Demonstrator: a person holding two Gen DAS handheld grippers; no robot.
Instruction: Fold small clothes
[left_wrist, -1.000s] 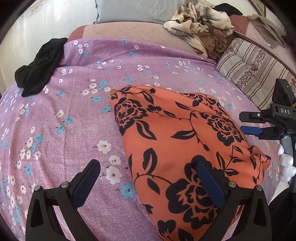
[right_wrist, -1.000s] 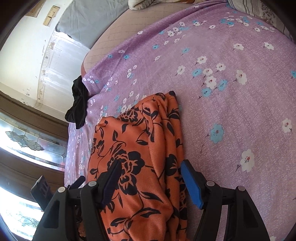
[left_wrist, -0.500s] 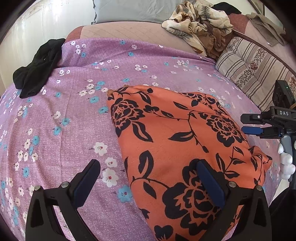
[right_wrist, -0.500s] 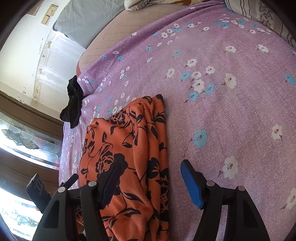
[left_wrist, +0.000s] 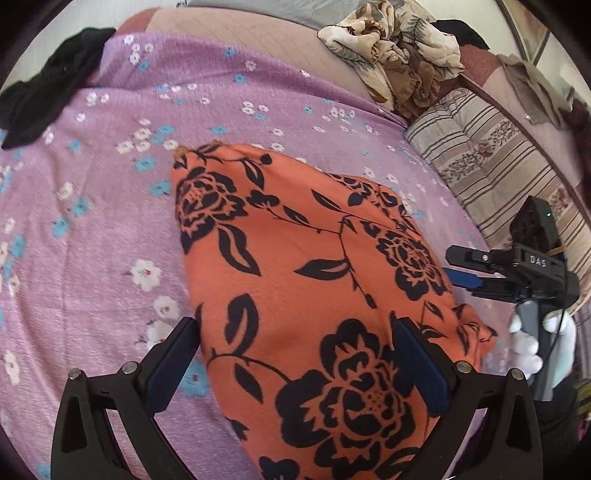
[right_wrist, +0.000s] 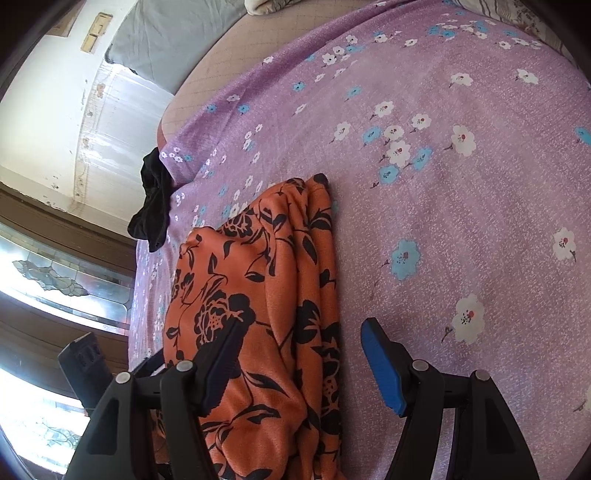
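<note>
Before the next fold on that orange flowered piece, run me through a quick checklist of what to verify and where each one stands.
1. Left gripper open over the orange garment: ok, jaws wide, nothing pinched.
2. Right gripper open: ok, one finger over the cloth, the other over the purple sheet.
3. Garment lying flat: not ok, ridges run along its right-hand edge.
4. Space beside it for folding: ok, the black garment lies apart, at the sheet's far corner.
5. Near hem of the garment: cannot tell, out of frame.
</note>
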